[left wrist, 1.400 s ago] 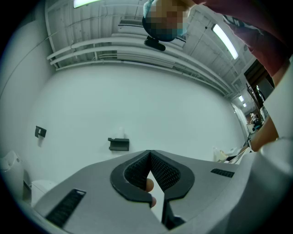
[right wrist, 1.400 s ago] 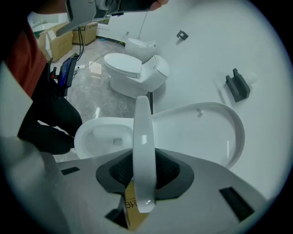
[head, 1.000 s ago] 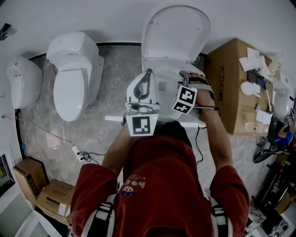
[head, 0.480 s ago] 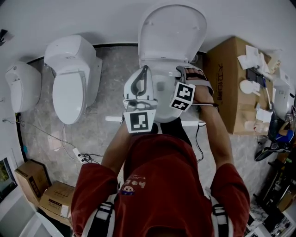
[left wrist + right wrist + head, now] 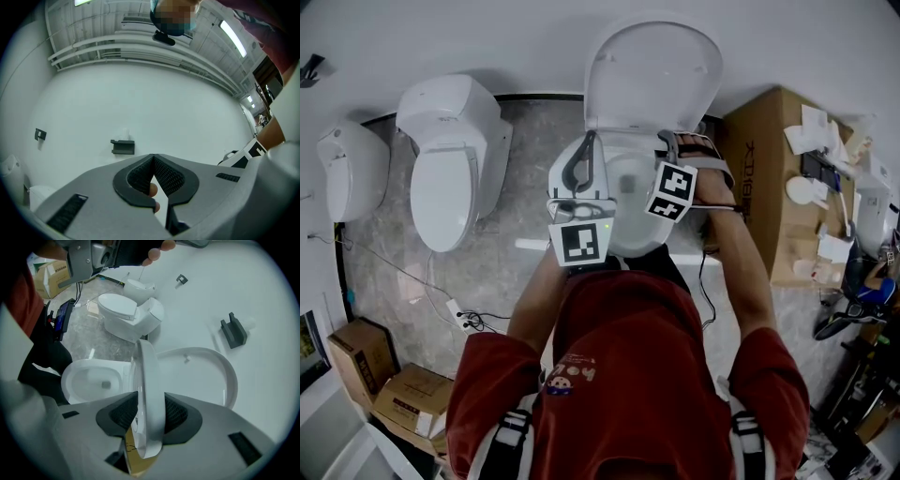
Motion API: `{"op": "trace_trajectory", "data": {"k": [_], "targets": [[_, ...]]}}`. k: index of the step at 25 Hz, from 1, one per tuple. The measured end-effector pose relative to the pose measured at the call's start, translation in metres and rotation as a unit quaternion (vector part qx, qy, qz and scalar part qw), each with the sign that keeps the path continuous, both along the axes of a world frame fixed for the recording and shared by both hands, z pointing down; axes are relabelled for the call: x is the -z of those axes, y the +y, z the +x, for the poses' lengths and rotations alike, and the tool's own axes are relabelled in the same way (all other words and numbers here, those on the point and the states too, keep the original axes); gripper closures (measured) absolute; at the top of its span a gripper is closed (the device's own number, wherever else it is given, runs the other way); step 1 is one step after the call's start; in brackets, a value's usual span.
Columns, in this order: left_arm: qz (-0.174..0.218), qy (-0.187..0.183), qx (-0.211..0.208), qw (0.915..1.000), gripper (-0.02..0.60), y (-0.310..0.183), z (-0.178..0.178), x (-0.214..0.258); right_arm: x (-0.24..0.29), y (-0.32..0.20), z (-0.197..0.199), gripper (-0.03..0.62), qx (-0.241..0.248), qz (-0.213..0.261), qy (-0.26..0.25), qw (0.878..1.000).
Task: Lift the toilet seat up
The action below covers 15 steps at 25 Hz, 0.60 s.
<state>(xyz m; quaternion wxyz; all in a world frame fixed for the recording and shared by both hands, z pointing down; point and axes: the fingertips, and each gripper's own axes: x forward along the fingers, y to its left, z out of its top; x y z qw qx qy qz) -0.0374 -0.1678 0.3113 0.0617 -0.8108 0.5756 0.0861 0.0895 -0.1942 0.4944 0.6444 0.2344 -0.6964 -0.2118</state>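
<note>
Well, the toilet (image 5: 623,211) stands against the wall (image 5: 487,37), lid (image 5: 652,75) up. The toilet seat (image 5: 147,376) stands nearly upright over the bowl's back edge. Its rim sits in my right gripper (image 5: 149,411), whose fingers (image 5: 176,413) touch it though they have just been opening. My left gripper (image 5: 153,159) is closed, empty.

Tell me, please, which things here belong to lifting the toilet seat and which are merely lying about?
Job: toilet seat, raised off the bowl; lid, up; right hand-held gripper, gripping the seat though its jaws have just been opening.
Lying about: neighbouring toilet; cardboard boxes on the floor; large carton with clutter; power strip.
</note>
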Motion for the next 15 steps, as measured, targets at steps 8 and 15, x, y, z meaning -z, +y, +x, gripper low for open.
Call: {"op": "trace_trajectory", "data": {"k": [8,15], "targets": [[-0.002,-0.002,-0.001,1.0,0.574,-0.011,0.003,0.005,0.006,-0.014,0.0,0.451,0.008,0.001,-0.002,1.0],[0.005,-0.01,-0.013,0.9998,0.574,-0.021,0.009,0.01,0.01,-0.028,0.0,0.444,0.014,0.003,-0.002,1.0]]}}
